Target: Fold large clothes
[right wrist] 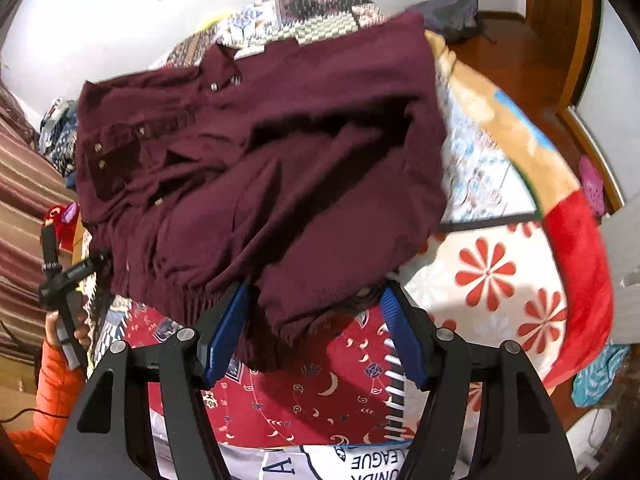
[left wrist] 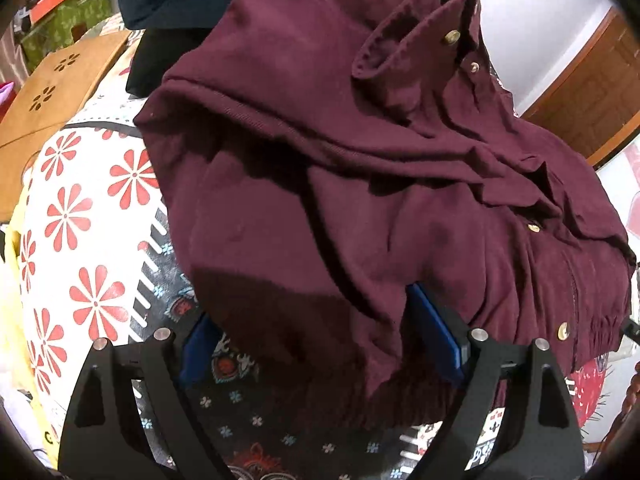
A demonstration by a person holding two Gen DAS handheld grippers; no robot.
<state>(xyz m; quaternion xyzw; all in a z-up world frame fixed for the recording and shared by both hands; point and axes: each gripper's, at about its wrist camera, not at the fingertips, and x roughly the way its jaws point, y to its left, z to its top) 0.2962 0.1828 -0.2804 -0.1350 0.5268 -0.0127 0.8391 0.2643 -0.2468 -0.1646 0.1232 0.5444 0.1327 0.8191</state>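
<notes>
**Maroon jacket lies folded on bed**

The jacket [left wrist: 360, 184] rests on a floral blanket [left wrist: 80, 216]. The left gripper [left wrist: 320, 340] and right gripper [right wrist: 316, 320] each stand spread wide at its hem, fabric draped between the fingers, not clamped.

**Jacket on bed, hand-held grippers at hem**

Jacket [left wrist: 360, 184] lay on the bed [right wrist: 492, 280], collar [left wrist: 416, 44] at far end. Left hand-held gripper [left wrist: 320, 344] and right hand-held gripper [right wrist: 316, 328] straddled its near hem. Cardboard box [left wrist: 60, 92] sat far left.
</notes>
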